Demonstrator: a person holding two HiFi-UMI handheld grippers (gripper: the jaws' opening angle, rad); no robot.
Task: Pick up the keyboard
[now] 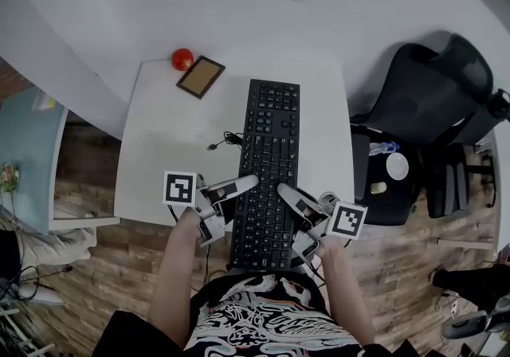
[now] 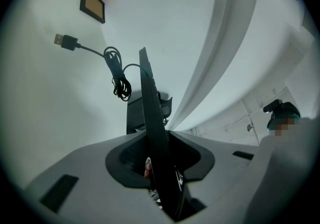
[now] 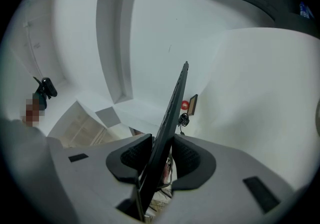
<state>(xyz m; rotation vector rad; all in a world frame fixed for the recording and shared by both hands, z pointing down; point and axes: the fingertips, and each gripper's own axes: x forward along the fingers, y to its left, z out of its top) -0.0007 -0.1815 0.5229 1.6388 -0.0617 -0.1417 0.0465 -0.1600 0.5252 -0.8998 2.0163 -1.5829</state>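
Observation:
A black keyboard (image 1: 269, 164) lies lengthwise over the white table (image 1: 159, 148), its near end sticking out past the front edge. My left gripper (image 1: 241, 188) clamps its left edge near that end, and my right gripper (image 1: 288, 196) clamps the right edge opposite. In the left gripper view the keyboard (image 2: 150, 113) runs edge-on between the dark pads of the left gripper (image 2: 160, 160). The right gripper view shows the same: the keyboard (image 3: 172, 113) passes edge-on through the right gripper (image 3: 160, 160), pads against both faces. Its coiled USB cable (image 1: 227, 140) rests on the table to the left.
A red ball (image 1: 182, 58) and a small brown framed board (image 1: 201, 76) sit at the table's far left corner. A black office chair (image 1: 430, 100) and a dark stand (image 1: 362, 196) with a bottle and cup stand to the right. White wall lies beyond the table.

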